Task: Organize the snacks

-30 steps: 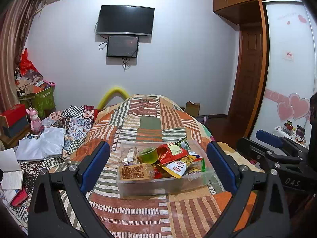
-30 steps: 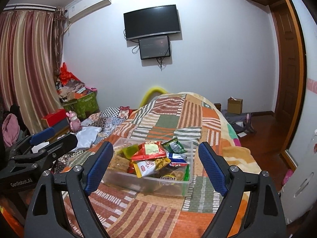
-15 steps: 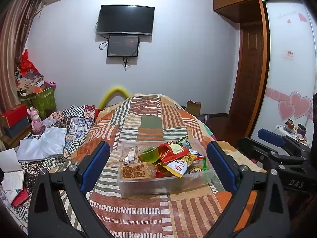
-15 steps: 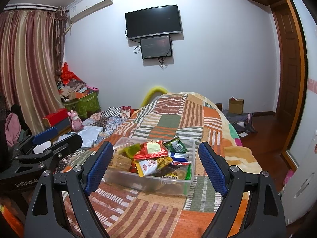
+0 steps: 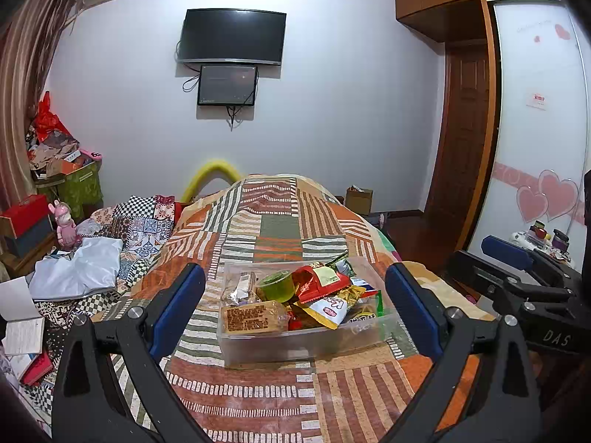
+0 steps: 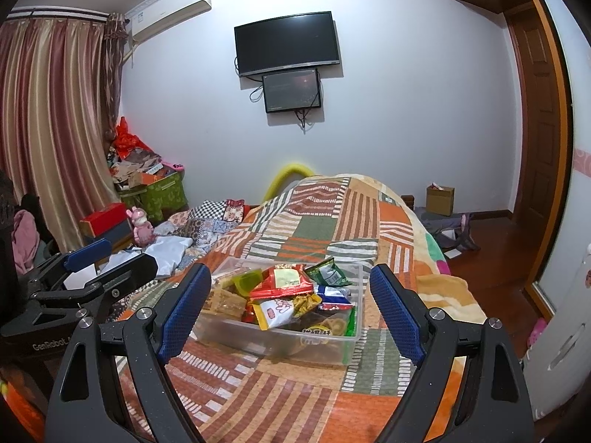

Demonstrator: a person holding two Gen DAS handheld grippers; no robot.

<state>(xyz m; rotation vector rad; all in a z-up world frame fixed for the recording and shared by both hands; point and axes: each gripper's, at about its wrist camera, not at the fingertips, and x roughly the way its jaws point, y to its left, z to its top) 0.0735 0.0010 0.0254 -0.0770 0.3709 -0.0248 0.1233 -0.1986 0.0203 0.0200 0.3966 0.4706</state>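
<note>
A clear plastic bin (image 5: 306, 345) full of snacks sits on the patchwork bed; it also shows in the right wrist view (image 6: 280, 343). Inside lie a red packet (image 5: 317, 284), a green jelly cup (image 5: 277, 287), a brown biscuit pack (image 5: 251, 318) and a white and yellow packet (image 5: 330, 308). In the right wrist view I see the red packet (image 6: 282, 282) and a green packet (image 6: 327, 273). My left gripper (image 5: 293, 295) is open and empty, held short of the bin. My right gripper (image 6: 290, 291) is open and empty, also short of it.
The patchwork blanket (image 5: 273, 229) covers the bed. Clothes and papers (image 5: 77, 269) lie at the left. Boxes and a green bin (image 6: 162, 192) stand by the curtain. A wardrobe (image 5: 535, 147) and door are at the right, a TV (image 5: 232, 37) on the far wall.
Both views have shifted slightly; the bin sits a little nearer and more centred between the fingers. Both grippers stay open.
</note>
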